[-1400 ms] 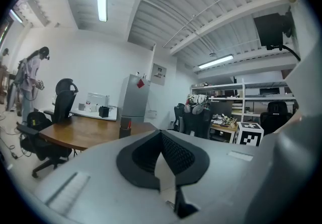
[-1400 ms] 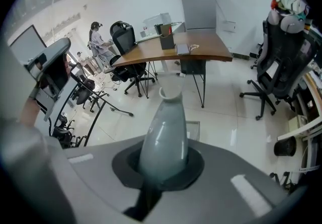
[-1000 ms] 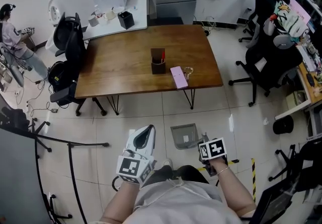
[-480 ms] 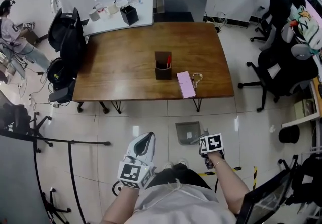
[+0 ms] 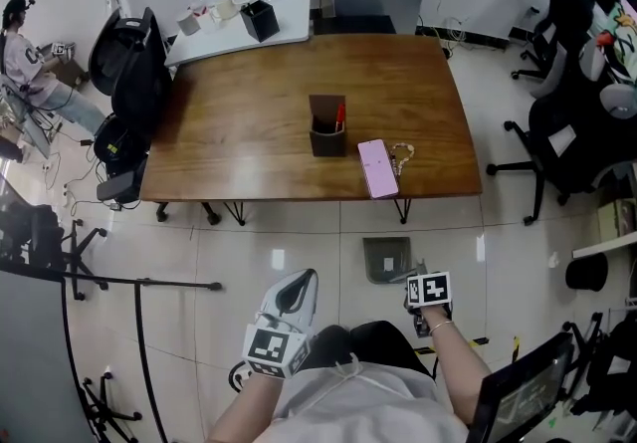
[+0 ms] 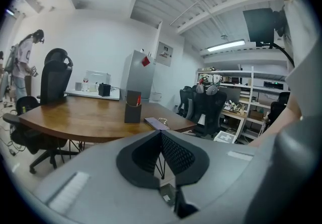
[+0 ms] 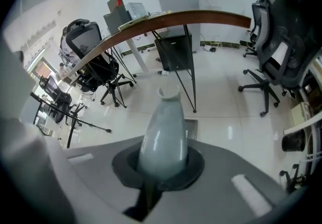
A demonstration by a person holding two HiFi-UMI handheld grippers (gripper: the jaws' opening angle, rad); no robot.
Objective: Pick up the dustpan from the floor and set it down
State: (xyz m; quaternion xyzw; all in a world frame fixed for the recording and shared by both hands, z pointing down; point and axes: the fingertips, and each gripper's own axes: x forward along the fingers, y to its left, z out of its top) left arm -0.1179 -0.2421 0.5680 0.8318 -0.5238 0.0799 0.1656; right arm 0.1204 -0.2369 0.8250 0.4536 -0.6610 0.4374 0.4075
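The grey dustpan [image 5: 386,259] is low over the tiled floor just in front of the wooden table [image 5: 249,132]; whether it touches the tiles cannot be told. Its pale handle [image 7: 164,135] runs up between the jaws of my right gripper [image 5: 419,289], which is shut on it and points steeply down. In the right gripper view only a sliver of the pan [image 7: 191,128] shows behind the handle. My left gripper [image 5: 296,290] hangs to the left of the dustpan, apart from it. In the left gripper view its jaws [image 6: 161,134] meet with nothing between them.
On the table stand a dark pen holder [image 5: 326,129], a pink phone [image 5: 377,168] and keys [image 5: 402,154]. A thin table leg [image 5: 402,210] stands just beyond the dustpan. Black office chairs [image 5: 557,132] are at right, a black stand's legs [image 5: 139,284] lie at left.
Both grippers have sunk toward the floor, the right one taking the dustpan down with it. The hold on the handle is unchanged.
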